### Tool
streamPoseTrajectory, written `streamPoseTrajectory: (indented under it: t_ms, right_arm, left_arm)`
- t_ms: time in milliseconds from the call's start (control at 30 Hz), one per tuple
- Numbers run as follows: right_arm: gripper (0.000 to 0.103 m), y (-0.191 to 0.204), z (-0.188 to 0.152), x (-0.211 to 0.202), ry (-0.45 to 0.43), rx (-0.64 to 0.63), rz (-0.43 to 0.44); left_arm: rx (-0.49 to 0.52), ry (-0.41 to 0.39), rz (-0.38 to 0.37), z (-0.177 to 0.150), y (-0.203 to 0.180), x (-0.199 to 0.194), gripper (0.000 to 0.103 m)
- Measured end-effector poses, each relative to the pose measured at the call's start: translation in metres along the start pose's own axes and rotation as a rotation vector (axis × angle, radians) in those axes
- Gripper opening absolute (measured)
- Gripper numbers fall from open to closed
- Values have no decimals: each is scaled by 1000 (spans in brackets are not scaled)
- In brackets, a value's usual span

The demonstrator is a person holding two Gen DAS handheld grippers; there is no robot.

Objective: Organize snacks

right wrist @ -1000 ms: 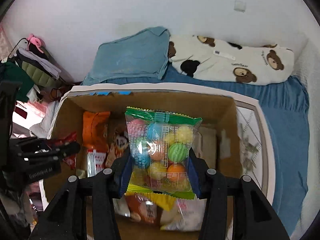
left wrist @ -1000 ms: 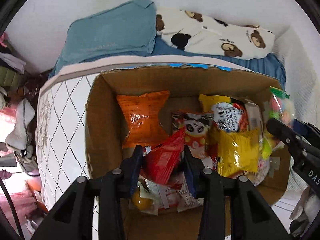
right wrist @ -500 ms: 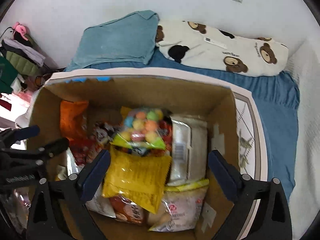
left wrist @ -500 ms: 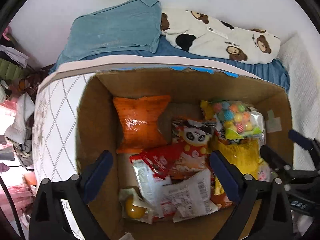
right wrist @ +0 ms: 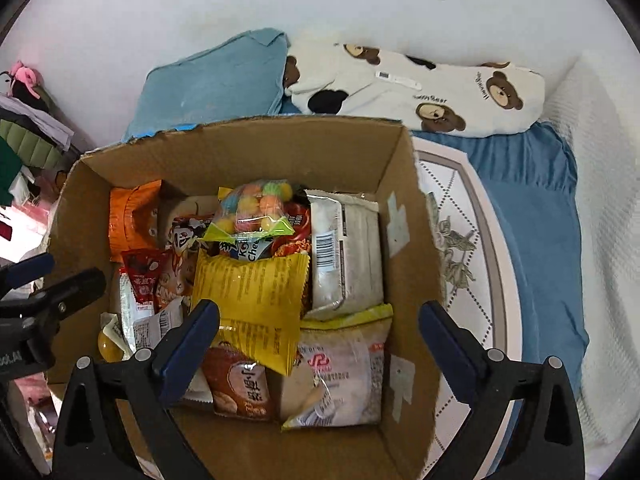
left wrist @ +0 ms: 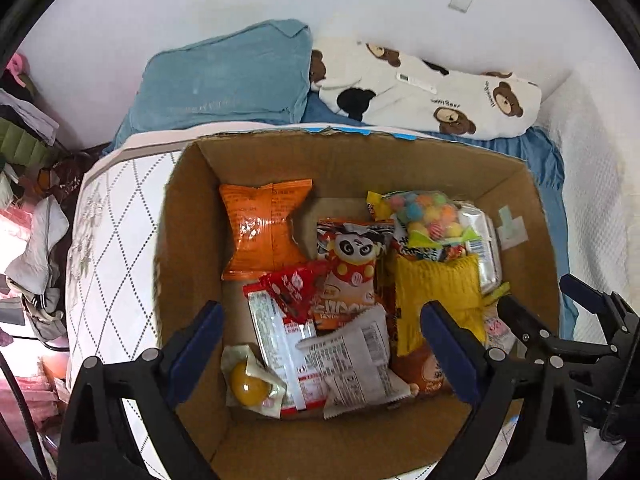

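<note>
A cardboard box (left wrist: 192, 216) (right wrist: 404, 208) full of snack packets sits on a bed. My left gripper (left wrist: 322, 322) hovers open above its left half, nothing between the pads. Below it lie a red packet (left wrist: 294, 288), a panda packet (left wrist: 352, 264) and an orange bag (left wrist: 262, 226). My right gripper (right wrist: 320, 320) hangs open over the right half, holding nothing. The clear bag of coloured candy balls (right wrist: 256, 208) (left wrist: 428, 212) rests on top of the pile, with a yellow packet (right wrist: 256, 292) in front of it. Each gripper shows at the edge of the other's view.
The box stands on a white quilted mat (left wrist: 108, 240) (right wrist: 464, 240) over a blue sheet (right wrist: 528, 184). A blue pillow (left wrist: 228, 80) and a bear-print pillow (left wrist: 432, 88) lie against the wall behind. Clothes (left wrist: 28, 132) pile up at the left.
Both grippers opened. The left let go of the red packet and the right let go of the candy bag; both now lie in the box. Both grippers have drawn back from the pile.
</note>
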State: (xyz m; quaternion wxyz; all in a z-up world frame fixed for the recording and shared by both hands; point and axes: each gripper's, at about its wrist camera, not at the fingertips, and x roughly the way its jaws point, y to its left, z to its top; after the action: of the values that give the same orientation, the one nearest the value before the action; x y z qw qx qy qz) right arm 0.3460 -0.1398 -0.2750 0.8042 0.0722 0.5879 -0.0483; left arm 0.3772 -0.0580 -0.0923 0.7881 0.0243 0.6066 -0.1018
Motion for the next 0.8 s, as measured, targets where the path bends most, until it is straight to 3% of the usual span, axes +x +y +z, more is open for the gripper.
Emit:
streamPoseTrajectory:
  t_ms: [467,800]
  right_arm:
    - [102,-4,-79,-105,-211,5,9]
    - [103,1,-156,-202,-397,0,-3]
  left_arm:
    - [30,-250,41,-75,-4,-92,100]
    - [42,-398,7,-150,-15,-161,100]
